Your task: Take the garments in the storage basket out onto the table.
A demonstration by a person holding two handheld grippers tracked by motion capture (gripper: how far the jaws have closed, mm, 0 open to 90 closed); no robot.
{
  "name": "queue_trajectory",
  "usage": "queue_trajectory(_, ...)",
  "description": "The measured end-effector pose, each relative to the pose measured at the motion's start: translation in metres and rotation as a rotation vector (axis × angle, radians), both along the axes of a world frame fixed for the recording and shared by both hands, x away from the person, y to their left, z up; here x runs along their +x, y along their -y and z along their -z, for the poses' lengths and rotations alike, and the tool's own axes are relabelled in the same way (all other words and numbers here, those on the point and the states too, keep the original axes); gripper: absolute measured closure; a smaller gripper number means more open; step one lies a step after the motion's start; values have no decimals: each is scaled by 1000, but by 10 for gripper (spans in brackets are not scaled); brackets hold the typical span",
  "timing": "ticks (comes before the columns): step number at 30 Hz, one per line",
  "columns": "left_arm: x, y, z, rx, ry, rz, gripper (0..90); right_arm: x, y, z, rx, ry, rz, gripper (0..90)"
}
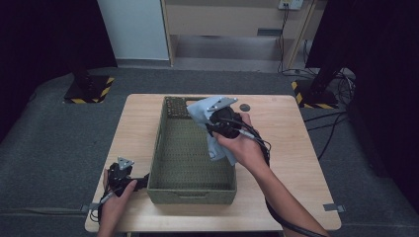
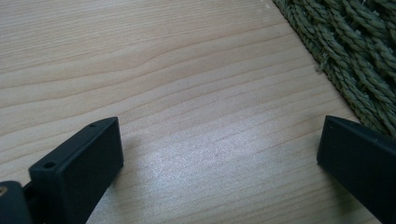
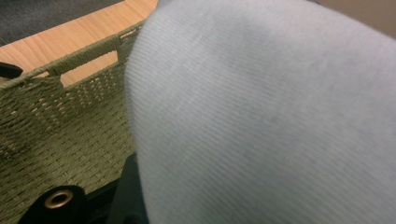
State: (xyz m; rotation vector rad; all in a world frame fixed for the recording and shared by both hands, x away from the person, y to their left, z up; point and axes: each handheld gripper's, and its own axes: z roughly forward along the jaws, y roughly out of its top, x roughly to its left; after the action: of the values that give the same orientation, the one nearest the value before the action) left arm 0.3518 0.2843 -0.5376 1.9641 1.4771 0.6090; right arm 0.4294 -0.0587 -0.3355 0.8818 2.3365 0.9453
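Note:
A green woven basket [image 1: 157, 148] stands in the middle of the wooden table [image 1: 286, 148]. Over its far right part my right gripper [image 1: 208, 122] is shut on a light blue cloth [image 1: 196, 111], part of which hangs down inside the basket's right wall. In the right gripper view the cloth [image 3: 261, 116] drapes over the jaws and hides them, with the basket's handle wall [image 3: 60, 116] behind. My left gripper [image 1: 142, 181] rests on the table at the basket's front left corner. Its jaws stand open [image 2: 219, 128] over bare wood, with the basket's weave [image 2: 355, 51] just beyond the right jaw.
A small dark round disc [image 1: 244, 107] lies on the table behind the basket's right corner. Two stands with yellow-and-black striped bases [image 1: 89, 91] [image 1: 316, 95] sit on the floor beyond the table. Bare wood lies right of the basket.

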Motion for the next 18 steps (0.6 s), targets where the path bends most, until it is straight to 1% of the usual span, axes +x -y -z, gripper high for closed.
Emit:
queue_trajectory(13, 0, 0, 0, -1, 0, -1, 0, -7, 21, 7, -2, -2, 13, 604)
queue_trajectory(18, 0, 0, 0, -1, 0, -1, 0, -10, 31, 12, 20, -3, 23, 603)
